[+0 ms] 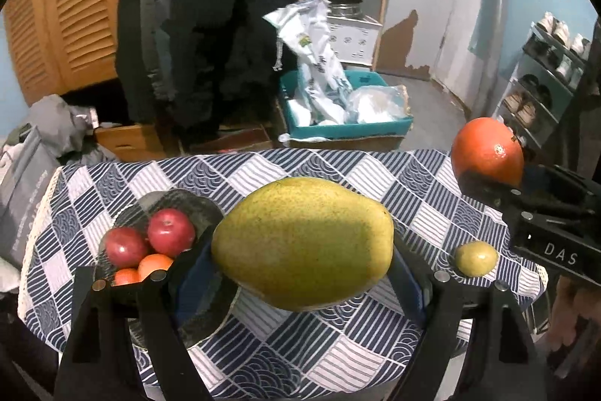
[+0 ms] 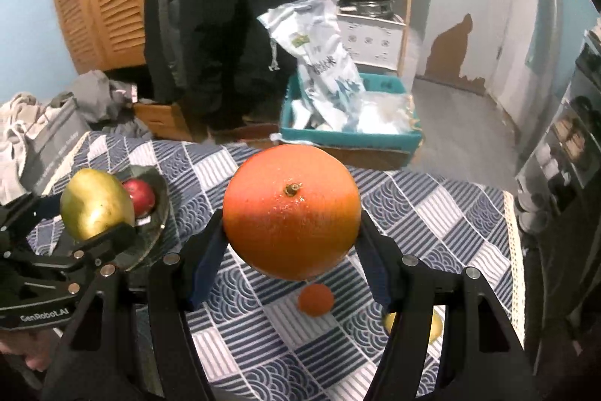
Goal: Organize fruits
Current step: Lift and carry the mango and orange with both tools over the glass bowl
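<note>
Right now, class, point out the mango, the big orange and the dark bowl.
mango (image 1: 302,243): left wrist view, middle of its green-yellow skin.
big orange (image 2: 292,211): right wrist view, its front, below the stem.
dark bowl (image 1: 203,203): left wrist view, bare far inner wall.

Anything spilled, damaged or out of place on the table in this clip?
Nothing spilled or damaged. Left claw holds a mango, right claw an orange, both above the table. A lime and small orange lie loose, outside the bowl.
</note>
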A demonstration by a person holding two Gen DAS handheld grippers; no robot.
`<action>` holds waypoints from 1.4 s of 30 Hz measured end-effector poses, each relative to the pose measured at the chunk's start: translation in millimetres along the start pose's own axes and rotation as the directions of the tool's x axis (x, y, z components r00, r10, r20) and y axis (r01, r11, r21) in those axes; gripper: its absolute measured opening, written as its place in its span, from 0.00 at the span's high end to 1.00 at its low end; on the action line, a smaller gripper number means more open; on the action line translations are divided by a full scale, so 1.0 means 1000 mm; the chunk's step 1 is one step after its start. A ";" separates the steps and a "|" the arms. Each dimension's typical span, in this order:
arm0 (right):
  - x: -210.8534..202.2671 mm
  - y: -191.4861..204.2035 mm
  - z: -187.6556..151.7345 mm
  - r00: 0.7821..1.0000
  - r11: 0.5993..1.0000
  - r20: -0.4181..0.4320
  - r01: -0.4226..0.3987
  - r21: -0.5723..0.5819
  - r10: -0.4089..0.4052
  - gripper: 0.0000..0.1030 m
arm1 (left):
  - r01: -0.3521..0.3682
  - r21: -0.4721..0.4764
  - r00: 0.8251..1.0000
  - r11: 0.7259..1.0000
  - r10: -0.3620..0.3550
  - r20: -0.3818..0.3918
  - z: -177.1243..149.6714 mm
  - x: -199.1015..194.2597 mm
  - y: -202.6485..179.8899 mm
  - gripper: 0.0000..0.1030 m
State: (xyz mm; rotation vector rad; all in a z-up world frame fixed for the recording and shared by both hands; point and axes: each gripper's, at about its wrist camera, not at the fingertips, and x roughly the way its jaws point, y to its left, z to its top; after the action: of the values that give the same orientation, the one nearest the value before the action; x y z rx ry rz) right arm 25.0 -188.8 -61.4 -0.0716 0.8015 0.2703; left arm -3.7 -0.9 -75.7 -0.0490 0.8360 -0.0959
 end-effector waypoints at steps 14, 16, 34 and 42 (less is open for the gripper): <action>0.018 0.061 0.022 0.997 0.994 0.000 -0.075 -0.075 0.075 0.36 | -0.078 -0.111 0.997 0.991 0.080 0.010 -0.004 -0.010 0.059 0.17; 0.024 0.070 0.024 0.996 0.993 -0.006 -0.088 -0.082 0.088 0.36 | -0.090 -0.124 0.996 0.988 0.092 0.007 -0.004 -0.010 0.068 0.17; 0.086 0.142 0.029 0.974 0.969 -0.117 -0.207 -0.136 0.192 0.36 | -0.245 -0.263 0.969 0.933 0.225 -0.105 -0.035 0.015 0.151 0.17; 0.121 0.162 0.017 0.951 0.955 -0.203 -0.262 -0.141 0.231 0.36 | -0.275 -0.298 0.955 0.914 0.224 -0.193 -0.053 0.038 0.171 0.17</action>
State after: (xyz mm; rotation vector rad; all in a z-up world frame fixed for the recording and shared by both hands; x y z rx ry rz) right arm 73.5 -4.1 -130.4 -0.1551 0.9726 0.5757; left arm -6.6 164.5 -152.8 -0.2441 1.0008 0.2848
